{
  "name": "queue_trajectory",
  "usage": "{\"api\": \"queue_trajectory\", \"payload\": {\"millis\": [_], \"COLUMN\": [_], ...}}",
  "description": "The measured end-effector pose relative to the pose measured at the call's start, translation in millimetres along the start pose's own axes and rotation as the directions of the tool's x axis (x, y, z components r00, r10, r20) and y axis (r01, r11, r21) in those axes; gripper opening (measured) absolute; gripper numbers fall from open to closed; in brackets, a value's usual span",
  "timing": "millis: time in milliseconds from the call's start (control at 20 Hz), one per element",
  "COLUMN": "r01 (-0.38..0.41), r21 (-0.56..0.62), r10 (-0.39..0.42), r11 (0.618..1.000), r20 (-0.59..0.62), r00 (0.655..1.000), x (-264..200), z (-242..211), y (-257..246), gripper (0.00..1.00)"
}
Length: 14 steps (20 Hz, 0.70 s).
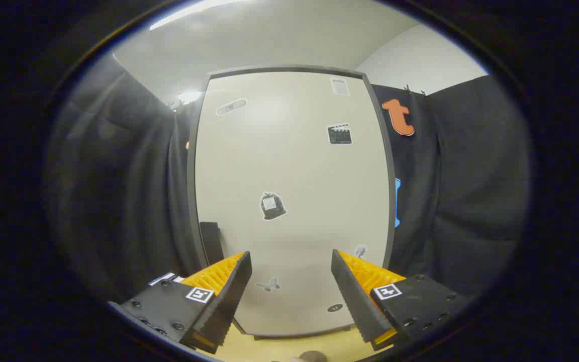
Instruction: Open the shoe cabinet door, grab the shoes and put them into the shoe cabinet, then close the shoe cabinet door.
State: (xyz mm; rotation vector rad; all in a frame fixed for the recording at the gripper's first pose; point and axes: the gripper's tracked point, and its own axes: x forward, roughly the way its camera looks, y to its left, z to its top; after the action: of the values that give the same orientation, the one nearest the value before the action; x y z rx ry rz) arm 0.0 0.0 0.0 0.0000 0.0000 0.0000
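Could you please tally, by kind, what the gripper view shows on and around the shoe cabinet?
Shoe cabinet door, shut: 1
Dark handle on the door: 1
Stickers on the door, such as the clapperboard: 7
Tool, fingers open, holding nothing: 1
Total: 10

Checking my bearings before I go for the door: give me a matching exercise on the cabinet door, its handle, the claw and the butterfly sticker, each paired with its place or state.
Things:
1. cabinet door
2. dark handle
3. claw
4. butterfly sticker

Places or states:
A. at the door's edge, just beyond the left finger
B. low on the door, seen between the two fingers
C. closed, facing the claw
D. open, holding nothing

Pairs: 1-C, 2-A, 3-D, 4-B
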Motion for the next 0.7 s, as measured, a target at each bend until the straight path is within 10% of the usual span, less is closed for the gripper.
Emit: {"api": "queue_trajectory", "payload": {"millis": [700], "r01": [0.000], "r21": [-0.032], "r10": [0.000], "r11": [1.000], "r20": [0.003], "r00": [1.000], "x": [5.4], "z": [3.7], "y": [-2.0], "gripper": [0.99]}}
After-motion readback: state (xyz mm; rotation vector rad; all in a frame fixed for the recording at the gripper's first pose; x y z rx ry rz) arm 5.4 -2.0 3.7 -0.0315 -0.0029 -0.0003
